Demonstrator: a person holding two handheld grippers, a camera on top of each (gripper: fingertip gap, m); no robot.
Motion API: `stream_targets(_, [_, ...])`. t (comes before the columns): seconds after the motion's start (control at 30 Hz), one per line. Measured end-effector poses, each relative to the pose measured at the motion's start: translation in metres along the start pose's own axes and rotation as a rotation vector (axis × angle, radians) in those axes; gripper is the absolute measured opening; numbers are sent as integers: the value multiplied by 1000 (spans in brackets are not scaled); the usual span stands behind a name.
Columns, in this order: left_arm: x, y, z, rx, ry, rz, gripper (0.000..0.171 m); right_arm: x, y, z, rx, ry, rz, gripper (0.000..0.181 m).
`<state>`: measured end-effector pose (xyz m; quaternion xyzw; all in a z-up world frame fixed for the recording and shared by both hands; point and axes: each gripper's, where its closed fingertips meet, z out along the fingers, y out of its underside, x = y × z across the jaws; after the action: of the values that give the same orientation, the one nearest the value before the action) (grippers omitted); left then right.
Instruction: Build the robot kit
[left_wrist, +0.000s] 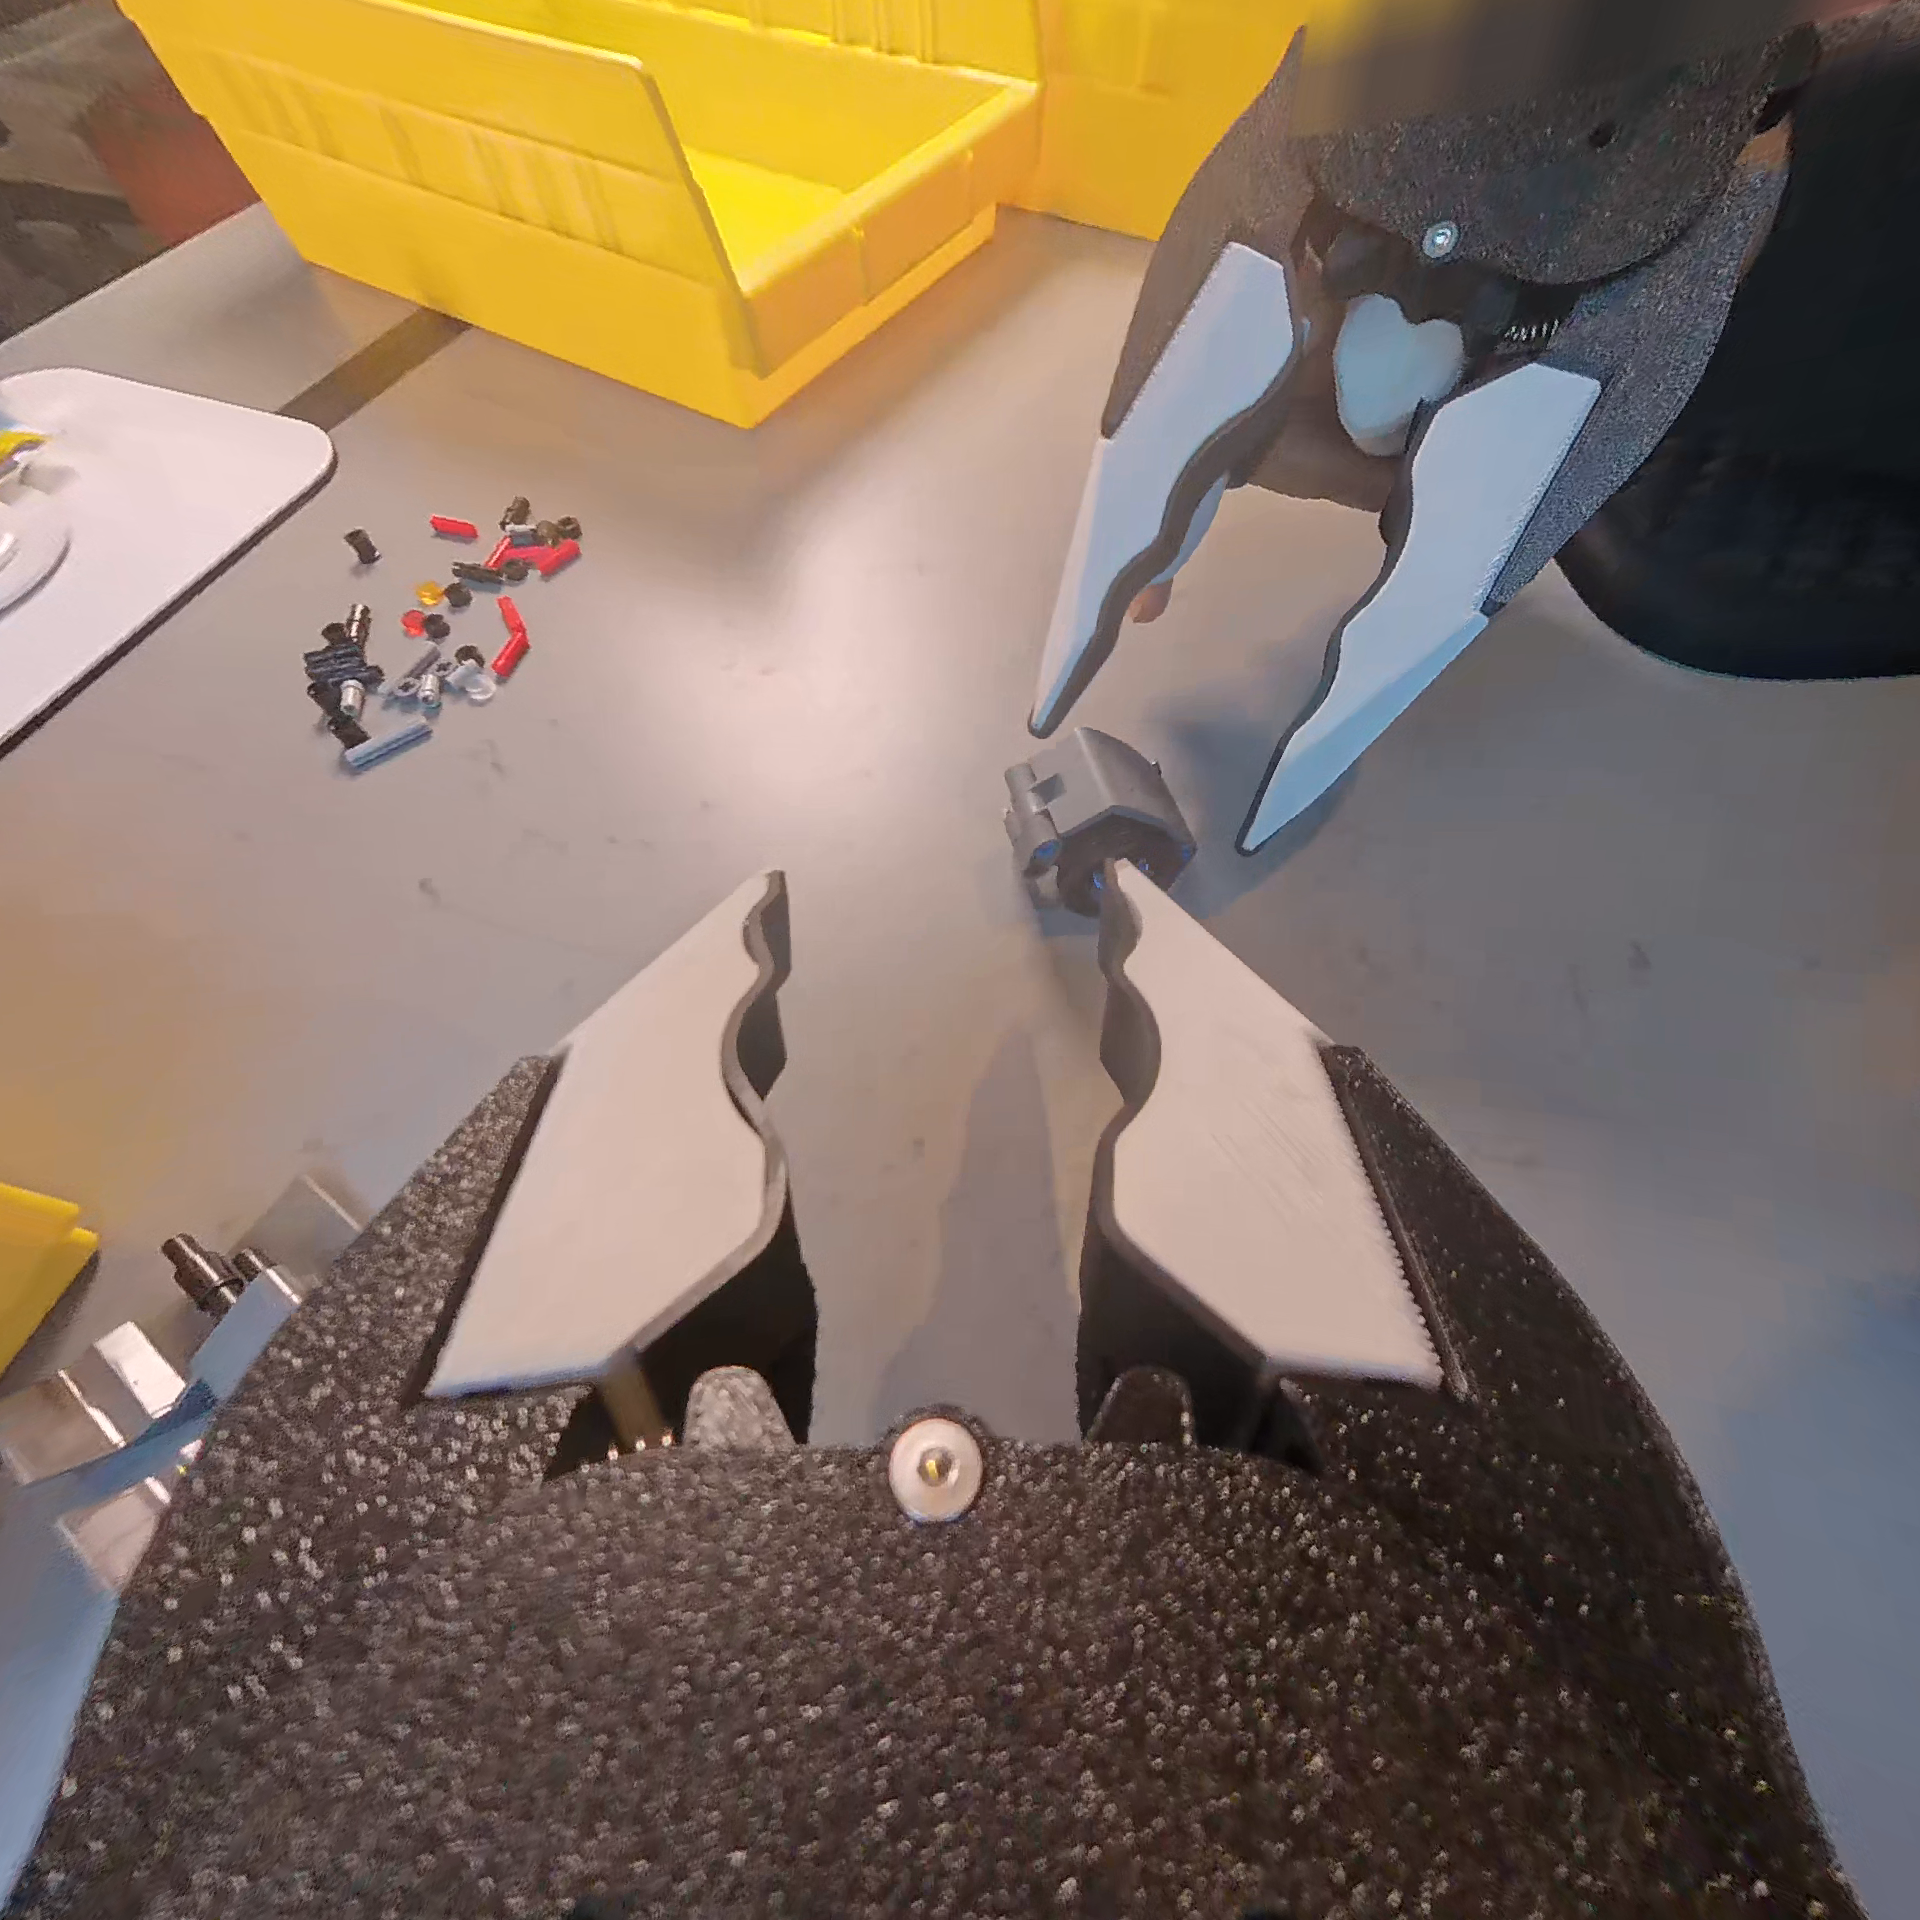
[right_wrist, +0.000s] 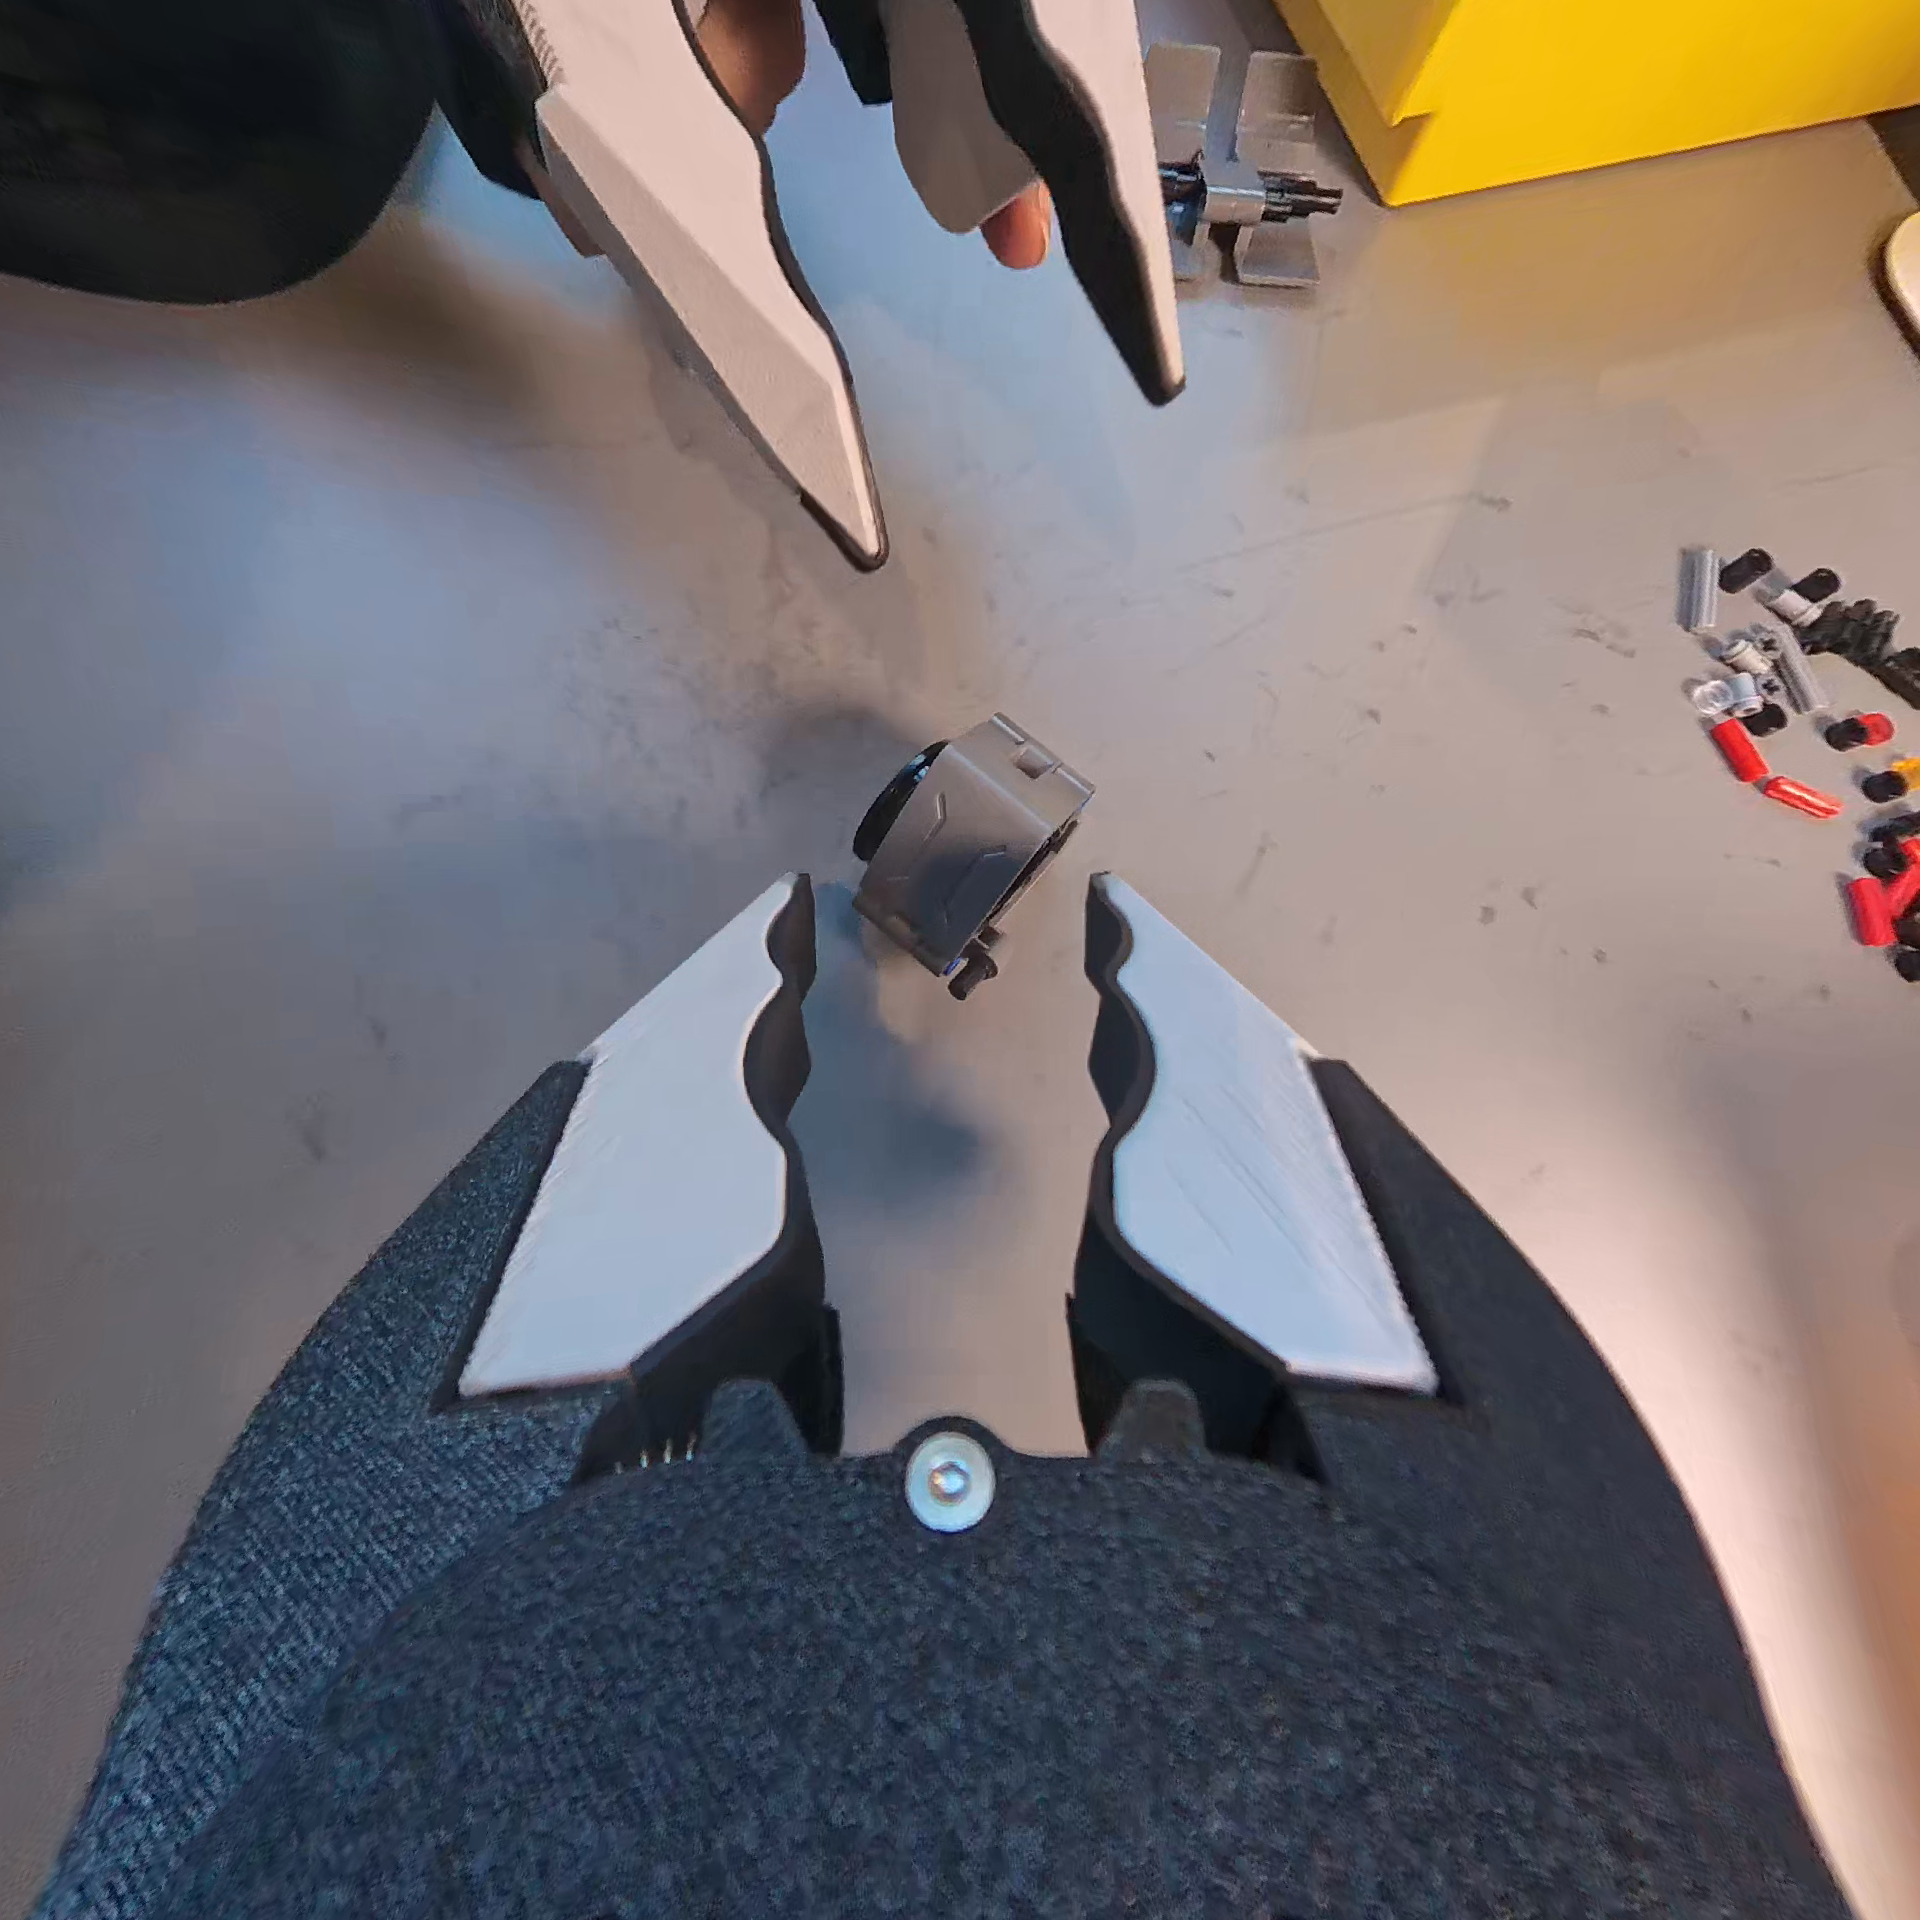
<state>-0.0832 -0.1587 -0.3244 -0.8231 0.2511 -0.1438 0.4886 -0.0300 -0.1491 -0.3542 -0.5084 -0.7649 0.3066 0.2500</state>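
A small grey drum-shaped built part (left_wrist: 1101, 805) with black and blue bits lies on the grey table (left_wrist: 831, 644). My left gripper (left_wrist: 943, 883) is open and empty. Its right fingertip overlaps the part's near side in the left wrist view. In the right wrist view, the left gripper (right_wrist: 1016, 476) hangs beyond the part (right_wrist: 971, 842), apart from it. My right gripper (right_wrist: 951, 883) is open and empty, with the part just ahead between its fingertips. From the left wrist view, the right gripper (left_wrist: 1148, 788) points down at the part from behind.
A pile of small red, black and grey parts (left_wrist: 447, 613) lies on the table, at the right in the right wrist view (right_wrist: 1818, 727). Yellow bins (left_wrist: 623, 187) stand at the back. There is also a white board (left_wrist: 156, 499) and a metal fixture (left_wrist: 135, 1351). The tips of one gripper are about 7 cm away from the tips of the other. To the metal fixture (left_wrist: 135, 1351): left tips about 15 cm, right tips about 25 cm. It turns up in the right wrist view (right_wrist: 1291, 161) as well.
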Motion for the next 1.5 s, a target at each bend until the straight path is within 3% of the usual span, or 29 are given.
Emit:
stream_targets(0.13, [1,4,-2,-14,-1,-2,60,0,2,6,-9,7,5,31])
stream_targets(0.5, [0,19,10,-87,-19,28,49,12,-21,31,66,60,56,31])
stream_targets(0.63, [-4,15,14,-66,-17,-30,47,7,-21,33,50,71,-5,52])
stream_targets(0.73, [-6,14,17,-62,-20,-52,47,5,-19,24,60,73,-34,57])
stream_targets(0.93, [-2,19,30,-109,2,-48,39,13,-9,8,64,98,-49,39])
stream_targets(1.17, [-7,15,36,-117,-16,-16,39,24,-13,2,108,117,3,33])
stream_targets(1.3, [-10,12,35,-87,-18,-5,40,27,-15,-1,144,127,23,33])
stream_targets(1.5, [-20,-21,8,120,-86,-12,61,32,-27,-8,240,157,34,33])
